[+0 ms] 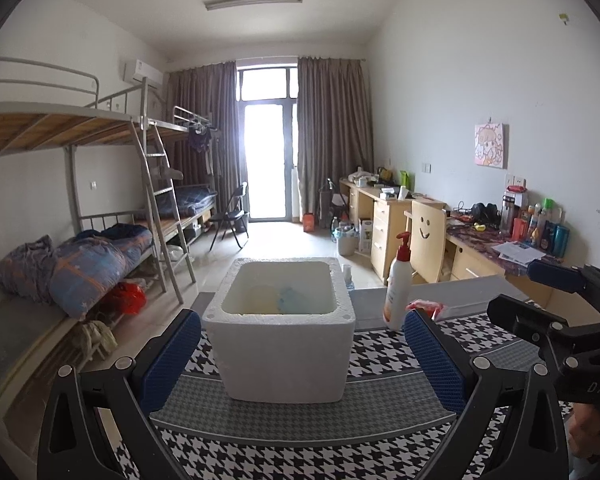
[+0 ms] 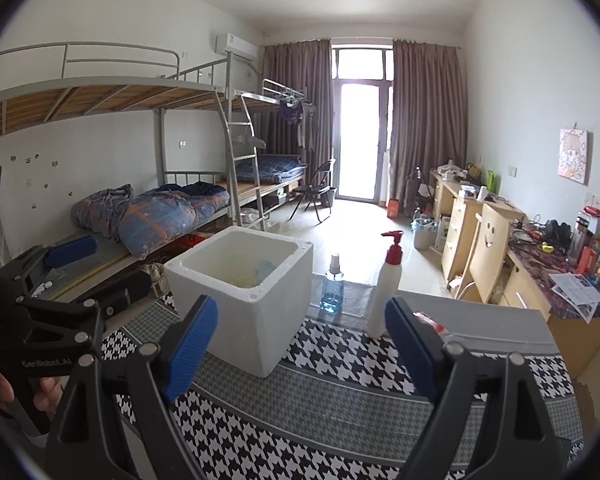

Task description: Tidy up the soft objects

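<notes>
A dormitory room with bunk beds (image 2: 148, 128) and desks (image 2: 540, 272): a houndstooth cloth (image 2: 340, 380) covers the table. At its twelve o'clock stands a white foam box (image 1: 280, 344), yellow and blue soft items (image 1: 278, 298) inside. A pump bottle (image 2: 386, 292) stands at two o'clock. The left gripper (image 1: 300, 356) and right gripper (image 2: 300, 352) gape wide, holding nothing.
</notes>
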The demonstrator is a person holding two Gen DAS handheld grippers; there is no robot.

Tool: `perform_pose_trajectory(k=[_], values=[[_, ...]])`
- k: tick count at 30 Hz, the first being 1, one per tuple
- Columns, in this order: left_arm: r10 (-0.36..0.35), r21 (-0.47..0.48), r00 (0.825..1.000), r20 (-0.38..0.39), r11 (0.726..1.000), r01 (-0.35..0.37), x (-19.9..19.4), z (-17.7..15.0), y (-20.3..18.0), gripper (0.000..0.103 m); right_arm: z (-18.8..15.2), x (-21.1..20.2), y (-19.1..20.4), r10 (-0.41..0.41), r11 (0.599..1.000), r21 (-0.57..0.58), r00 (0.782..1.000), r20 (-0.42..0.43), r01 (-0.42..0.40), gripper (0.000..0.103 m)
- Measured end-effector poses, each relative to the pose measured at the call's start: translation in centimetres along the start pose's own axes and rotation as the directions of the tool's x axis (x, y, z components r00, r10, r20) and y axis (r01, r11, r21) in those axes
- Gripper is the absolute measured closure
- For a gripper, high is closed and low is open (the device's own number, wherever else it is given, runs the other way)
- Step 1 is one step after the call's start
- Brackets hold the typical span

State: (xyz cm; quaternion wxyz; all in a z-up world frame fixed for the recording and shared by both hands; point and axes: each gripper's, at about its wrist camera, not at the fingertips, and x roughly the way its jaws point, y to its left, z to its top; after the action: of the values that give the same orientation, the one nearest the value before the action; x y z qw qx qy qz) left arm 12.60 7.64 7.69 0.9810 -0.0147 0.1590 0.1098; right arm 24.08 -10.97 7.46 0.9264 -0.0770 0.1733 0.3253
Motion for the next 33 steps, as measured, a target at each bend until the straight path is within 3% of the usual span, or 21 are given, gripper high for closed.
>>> perform_pose_trajectory(k=[4, 19, 27, 33], values=[[-0.007, 0.001, 1.000, -0.003, 1.000, 0.007, -0.3, -0.6, -0.1, 0.001, -1.1, -1.8, 0.3, -0.014, 1.000, -0.001, 0.999, 0.037, 0.014, 0.007], [-0.020, -0.009, 0.999, 0.045, 1.000, 0.020, -3.2, -3.4, -0.9, 0.001, -3.2, -5.4, 1.3, -0.047, 0.999, 0.002, 0.993, 0.107, 0.047, 0.007], [-0.046, -0.006, 0.996, 0.077, 0.999, 0.047, -4.1, -5.2, -1.5, 0.001, -5.6, -6.3, 0.8, -0.111, 0.994, 0.014, 0.985, 0.133, 0.110, 0.007], [-0.028, -0.014, 0.995, 0.101, 0.999, 0.030, -4.2, -6.6, -1.8, 0.001, -7.4, -6.6, -0.1, -0.134, 0.991, 0.049, 0.983, 0.127, 0.128, 0.007]])
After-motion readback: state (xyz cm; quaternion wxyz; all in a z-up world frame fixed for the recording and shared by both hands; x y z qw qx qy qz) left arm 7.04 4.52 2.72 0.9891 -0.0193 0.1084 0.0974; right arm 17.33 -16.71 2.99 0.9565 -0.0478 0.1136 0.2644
